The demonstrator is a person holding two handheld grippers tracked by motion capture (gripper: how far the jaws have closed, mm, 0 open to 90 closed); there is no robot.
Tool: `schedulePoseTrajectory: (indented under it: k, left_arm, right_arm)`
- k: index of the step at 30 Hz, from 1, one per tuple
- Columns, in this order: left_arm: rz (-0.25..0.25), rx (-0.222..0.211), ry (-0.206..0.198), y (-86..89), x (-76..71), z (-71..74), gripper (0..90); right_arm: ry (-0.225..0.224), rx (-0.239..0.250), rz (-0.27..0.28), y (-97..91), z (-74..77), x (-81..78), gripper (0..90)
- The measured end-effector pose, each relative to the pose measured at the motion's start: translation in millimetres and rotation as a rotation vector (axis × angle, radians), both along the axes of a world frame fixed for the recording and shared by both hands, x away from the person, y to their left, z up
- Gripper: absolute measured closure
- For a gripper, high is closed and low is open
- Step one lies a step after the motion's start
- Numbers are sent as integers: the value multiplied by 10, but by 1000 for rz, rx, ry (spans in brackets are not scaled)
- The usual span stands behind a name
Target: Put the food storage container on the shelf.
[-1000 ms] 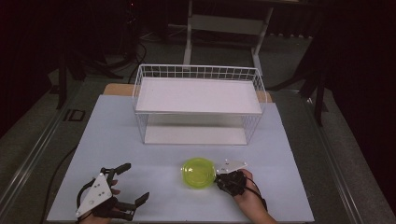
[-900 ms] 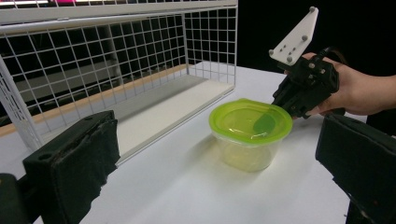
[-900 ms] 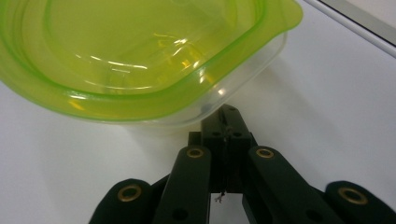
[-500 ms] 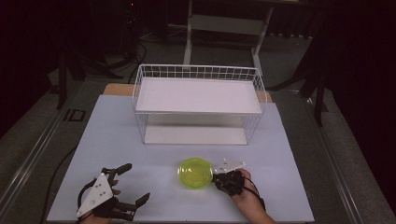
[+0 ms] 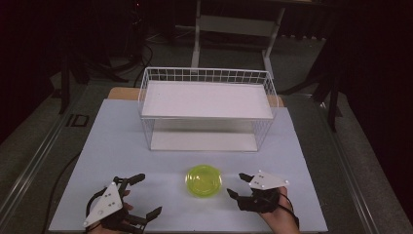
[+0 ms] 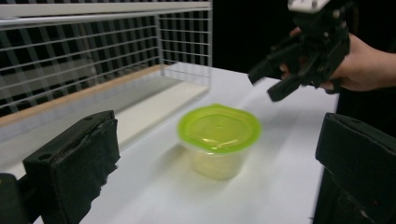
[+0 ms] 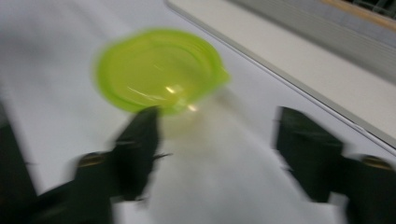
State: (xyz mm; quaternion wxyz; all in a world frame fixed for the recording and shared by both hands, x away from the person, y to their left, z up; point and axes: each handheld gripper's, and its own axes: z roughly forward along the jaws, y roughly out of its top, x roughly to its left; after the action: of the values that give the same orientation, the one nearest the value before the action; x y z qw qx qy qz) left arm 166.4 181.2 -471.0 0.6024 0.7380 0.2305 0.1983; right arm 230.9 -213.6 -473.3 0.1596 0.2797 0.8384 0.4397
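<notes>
A small clear container with a lime-green lid stands upright on the white table, in front of the wire rack. My right gripper hovers just right of it, apart from it. Its jaws have just been opening and nothing is between them. In the right gripper view the container lies ahead of the blurred, spread jaws. My left gripper rests at the front left, open and empty, aimed at the container. The right gripper shows beyond it in a hand.
A white wire rack with two shelves stands at the back middle of the white table. Its lower shelf opens toward the container. Dark floor and stand legs surround the table.
The right gripper has let go at the container's right edge, opened wide, and drawn back to the right and upward. The container and the left gripper stay where they were.
</notes>
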Motion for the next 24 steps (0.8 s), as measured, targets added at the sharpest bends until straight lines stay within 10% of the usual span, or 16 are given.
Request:
schedulePoseTrajectory:
  k: [4,16,24]
  left_arm:
    - [-48,-4,35,-93,-17,35,2]
    - [-78,51,46,-287,65,321,3]
    - [-91,49,104,-433,245,545,2]
  right_arm:
    - [15,74,24,-25,80,-79,118]
    - [-57,82,35,38,306,-31,178]
    - [-29,118,53,91,412,105,194]
